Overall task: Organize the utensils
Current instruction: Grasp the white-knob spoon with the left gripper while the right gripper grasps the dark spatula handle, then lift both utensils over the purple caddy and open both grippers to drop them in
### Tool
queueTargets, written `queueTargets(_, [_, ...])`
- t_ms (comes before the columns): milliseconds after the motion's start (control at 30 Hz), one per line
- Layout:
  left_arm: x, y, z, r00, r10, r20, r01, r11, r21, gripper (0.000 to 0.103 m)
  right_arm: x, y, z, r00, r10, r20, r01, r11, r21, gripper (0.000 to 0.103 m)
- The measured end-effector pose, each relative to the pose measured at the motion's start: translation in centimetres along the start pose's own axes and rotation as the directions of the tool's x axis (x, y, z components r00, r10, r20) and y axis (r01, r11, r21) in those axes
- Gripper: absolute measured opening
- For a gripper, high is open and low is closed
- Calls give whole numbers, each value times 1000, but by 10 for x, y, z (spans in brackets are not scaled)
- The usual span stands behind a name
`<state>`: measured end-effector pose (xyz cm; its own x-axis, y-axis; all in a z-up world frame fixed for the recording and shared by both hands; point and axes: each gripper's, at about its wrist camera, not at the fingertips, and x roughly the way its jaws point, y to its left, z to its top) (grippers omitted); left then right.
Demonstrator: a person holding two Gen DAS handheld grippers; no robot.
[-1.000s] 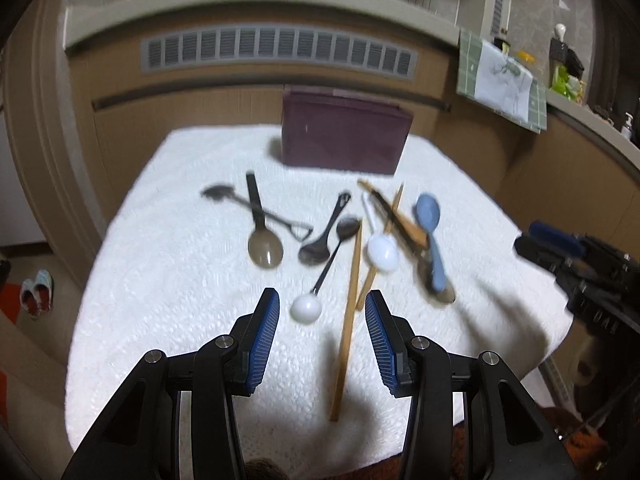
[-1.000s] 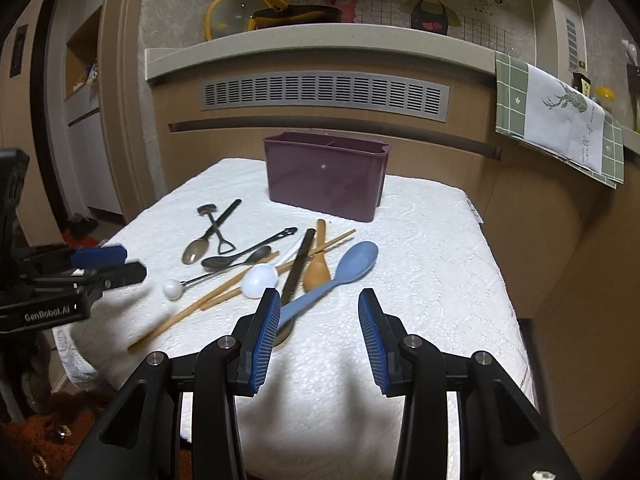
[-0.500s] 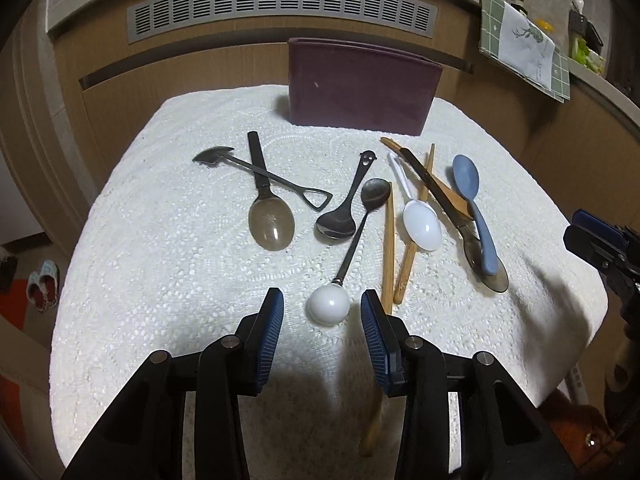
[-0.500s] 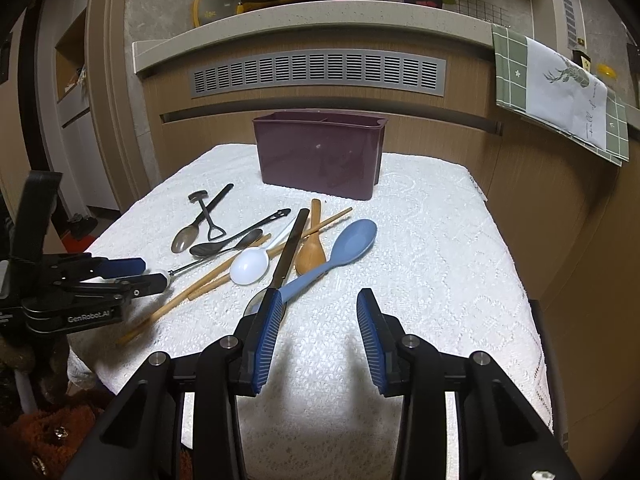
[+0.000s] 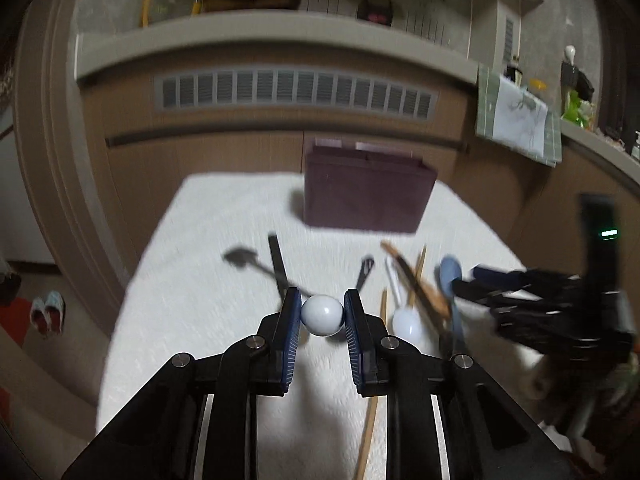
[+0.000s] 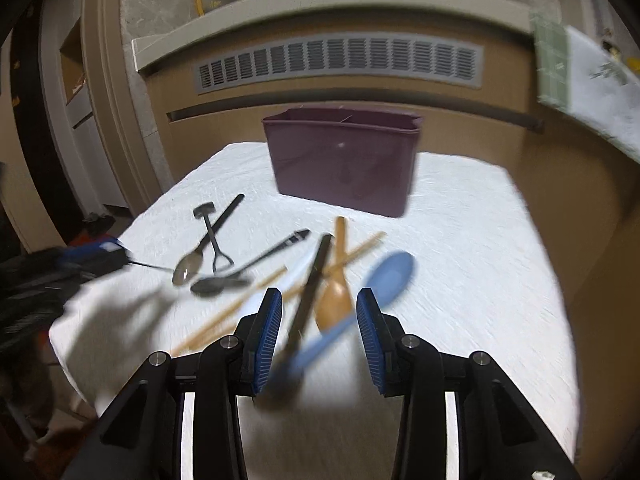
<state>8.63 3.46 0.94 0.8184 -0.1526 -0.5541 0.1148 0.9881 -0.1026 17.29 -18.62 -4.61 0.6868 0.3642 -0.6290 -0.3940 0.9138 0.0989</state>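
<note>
My left gripper (image 5: 322, 314) is shut on the white ball end (image 5: 322, 315) of a thin dark spoon, held above the white cloth. In the right wrist view the left gripper (image 6: 110, 256) shows at the left with the thin handle (image 6: 150, 266) sticking out. My right gripper (image 6: 319, 320) is open, its fingers on either side of the blue spoon (image 6: 384, 276), the wooden spoon (image 6: 336, 296) and a dark-handled utensil (image 6: 312, 288). The purple utensil holder (image 6: 344, 160) stands at the back of the table.
More utensils lie on the white cloth (image 6: 460, 248): a grey spoon (image 6: 188, 268), a small dark shovel-shaped utensil (image 6: 212, 232), a black spoon (image 6: 240, 276), wooden chopsticks (image 6: 232, 312) and a white spoon (image 5: 406, 326). A wooden counter front stands behind the table.
My left gripper closed on the white ball end and lifted it off the cloth. My right gripper moved forward and lower over the blue and wooden spoons. Both views are motion-blurred.
</note>
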Motion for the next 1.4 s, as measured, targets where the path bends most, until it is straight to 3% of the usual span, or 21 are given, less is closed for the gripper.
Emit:
queueTargets(100, [-8,4,17,999,16,38,-17,999,27,23,34,-1,18,998,8,-55,-7,1000,15,30])
queueTargets(267, [0,7,26,1000,1,12,-1,999,32,23,84,0,29,983,-15,-185,19,1000,17,22])
queueTargets(367, [4,7,23,1000,-7,-8,7,1000,21,23,93,9,30,981,-54,-184,45,998,-52,12])
queueTargets(467, [4,4,21,1000,-5,-13,5,1000,21,23,86,9,31,983,-14,-183,4,999,-51,0])
queueTargets(733, [-5,-5,19,1000,5,-6,-5,999,35,23,32,3,29,993,52,-108,-59,996,-64,0])
queueTargets(833, [-8,-3,18,1000,13,-6,-13,1000,17,23,26,0,26,984,123,-128,-133,988,-74,4])
queueTargets(933, [-9,1,17,1000,19,-9,-19,1000,2,23,36,6,20,978,130,-166,-148,984,-102,10])
queueTargets(1200, [-3,12,13,999,6,-35,-7,1000,-28,23,96,9,29,973,59,-225,-92,986,-140,11])
queueTargets(1400, [1,18,9,999,-3,-43,0,999,-53,23,103,16,32,971,72,-230,-112,980,-164,20])
